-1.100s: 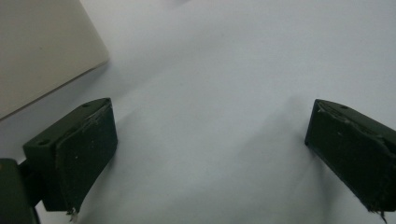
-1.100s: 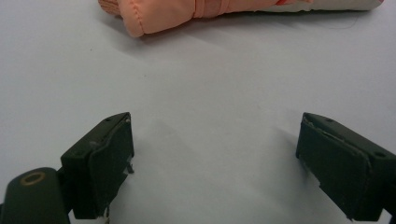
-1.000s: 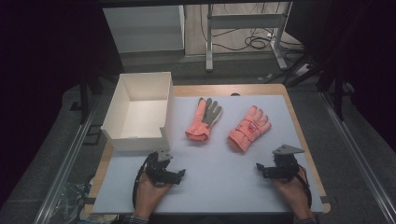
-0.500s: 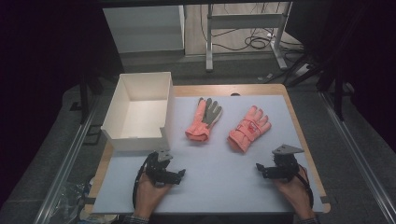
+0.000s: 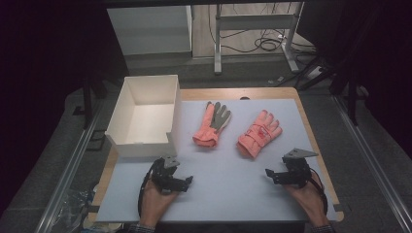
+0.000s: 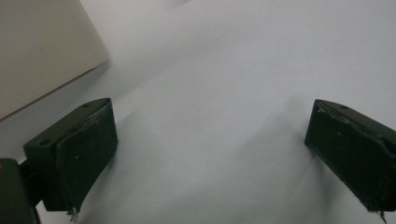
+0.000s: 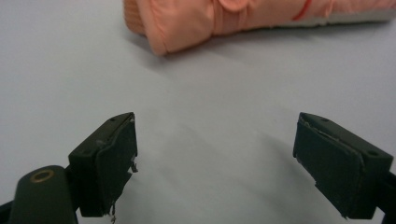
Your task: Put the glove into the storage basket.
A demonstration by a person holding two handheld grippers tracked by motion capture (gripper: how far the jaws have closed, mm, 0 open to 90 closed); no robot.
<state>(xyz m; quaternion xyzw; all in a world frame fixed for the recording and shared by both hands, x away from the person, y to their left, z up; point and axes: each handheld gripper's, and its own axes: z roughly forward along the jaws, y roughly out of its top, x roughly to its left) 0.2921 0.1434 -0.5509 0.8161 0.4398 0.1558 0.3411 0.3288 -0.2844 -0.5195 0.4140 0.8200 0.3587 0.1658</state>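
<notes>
The fingers (image 7: 102,163) of the right gripper (image 7: 215,163) stand wide apart with nothing between them, low over the bare desk (image 7: 224,93). Just ahead of them lies the cuff end of the right glove (image 7: 196,23), pink, flat on the desk and not touched. The fingers (image 6: 79,154) of the left gripper (image 6: 210,158) are also spread wide and empty, with only pale desk between them and a wall of the white box (image 6: 42,51) close by on one side.

From above, the left gripper (image 5: 170,175) sits near the front edge of the desk (image 5: 223,189), just in front of the box (image 5: 145,114), and the right gripper (image 5: 287,172) near the front right. The right glove (image 5: 259,132) lies ahead of the right gripper; the left glove (image 5: 212,124), pink with a grey palm side, lies beside it, nearer the box, the two apart.

Likely risks: the gloves are soft and flat, so fingers coming down at a slant could push a glove along the smooth desk rather than pinch it, or catch only a thin fold that slips out on the lift. A limp glove could also drape over the box wall instead of dropping inside.

The high view gives the layout: both gloves, the open box, both hands. The right gripper view shows how close the cuff is, and the glove's strap and folds; the left gripper view shows how near the box wall is.
</notes>
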